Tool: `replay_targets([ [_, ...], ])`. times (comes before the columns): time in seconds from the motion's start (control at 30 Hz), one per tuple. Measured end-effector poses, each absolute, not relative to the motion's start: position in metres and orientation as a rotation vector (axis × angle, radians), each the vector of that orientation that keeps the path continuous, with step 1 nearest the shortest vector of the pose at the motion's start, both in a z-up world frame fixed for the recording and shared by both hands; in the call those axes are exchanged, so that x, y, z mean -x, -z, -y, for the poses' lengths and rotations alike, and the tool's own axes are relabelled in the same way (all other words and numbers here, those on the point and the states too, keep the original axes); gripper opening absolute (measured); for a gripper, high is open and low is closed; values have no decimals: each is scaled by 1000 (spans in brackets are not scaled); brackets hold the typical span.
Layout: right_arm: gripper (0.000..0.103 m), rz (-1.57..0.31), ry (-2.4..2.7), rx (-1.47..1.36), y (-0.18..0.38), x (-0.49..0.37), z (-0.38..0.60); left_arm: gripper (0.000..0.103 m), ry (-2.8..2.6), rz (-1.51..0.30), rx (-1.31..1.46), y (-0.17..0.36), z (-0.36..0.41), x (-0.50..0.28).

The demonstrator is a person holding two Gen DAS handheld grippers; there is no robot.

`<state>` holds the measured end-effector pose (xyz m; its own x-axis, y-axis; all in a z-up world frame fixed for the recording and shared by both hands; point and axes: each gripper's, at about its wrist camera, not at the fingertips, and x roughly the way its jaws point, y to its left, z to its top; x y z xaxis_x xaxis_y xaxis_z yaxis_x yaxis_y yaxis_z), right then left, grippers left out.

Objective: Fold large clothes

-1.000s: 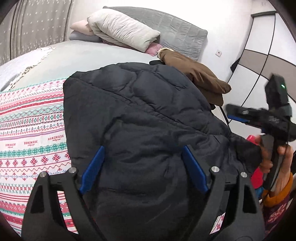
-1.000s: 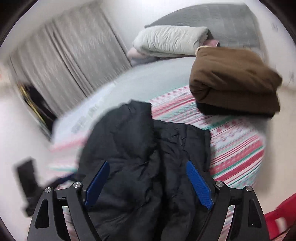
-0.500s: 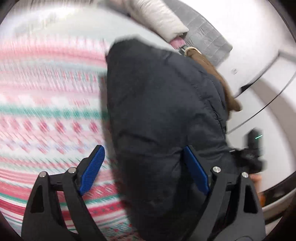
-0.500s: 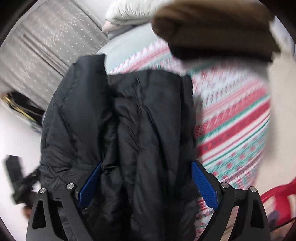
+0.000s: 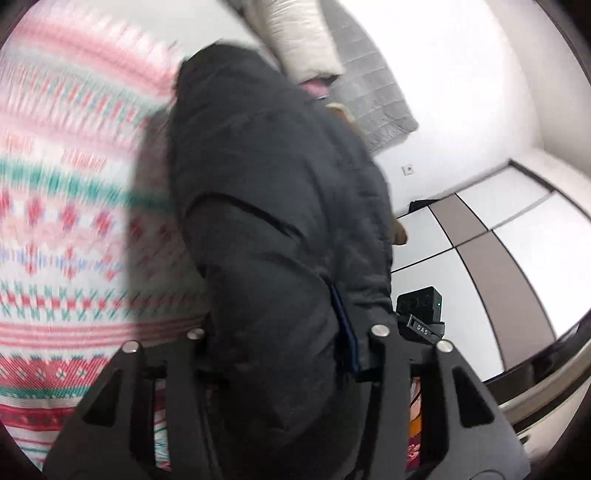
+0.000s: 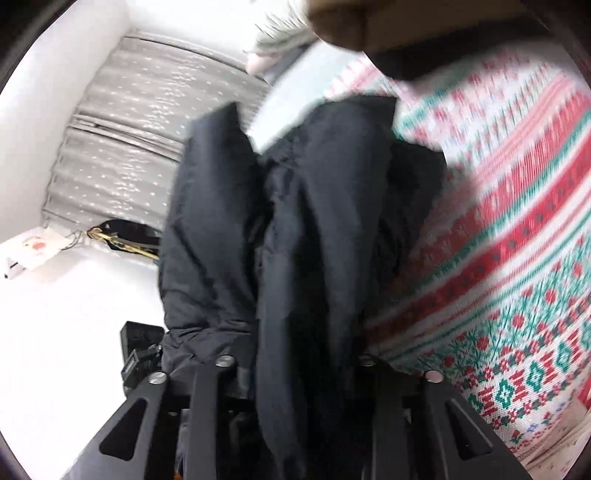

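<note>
Two grippers: the left gripper (image 5: 277, 332) and right gripper (image 6: 295, 360), jaws closing with dark fabric bunched between them.
Surroundings: patterned red, green and white bedspread (image 5: 66, 206); grey headboard (image 5: 373, 96); pale pillow (image 5: 299, 40); brown folded garment (image 6: 369, 22); silver curtain (image 6: 129, 129).
In the way: the jacket's bulk hides both sets of pads.
Jacket: black puffer jacket (image 5: 266, 192), quilted, rumpled, lying on the bedspread.

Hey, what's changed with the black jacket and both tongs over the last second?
Both tongs dropped onto the black jacket and are closing on its near edge: left tongs, right tongs, fabric bunched between the jaws. Both views rolled sideways. The jacket still lies on the patterned blanket.
</note>
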<state>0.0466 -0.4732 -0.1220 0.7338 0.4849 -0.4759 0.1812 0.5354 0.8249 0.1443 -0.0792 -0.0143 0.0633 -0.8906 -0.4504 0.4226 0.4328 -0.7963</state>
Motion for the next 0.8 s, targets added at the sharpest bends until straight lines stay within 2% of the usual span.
replay_targets([
  [0.17, 23, -678, -226, -933, 74, -42, 484, 45, 1116, -973, 461, -50, 91, -137],
  [0.4, 23, -616, -286, -840, 15, -78, 479, 43, 1120, -870, 465, -110, 71, -154],
  [0.6, 23, -602, -393, -714, -44, -150, 425, 42, 1014, -761, 478, -153, -9, -175],
  [0.8, 23, -604, -565, -607, -94, -247, 305, 42, 847, -644, 496, -189, -126, -208],
])
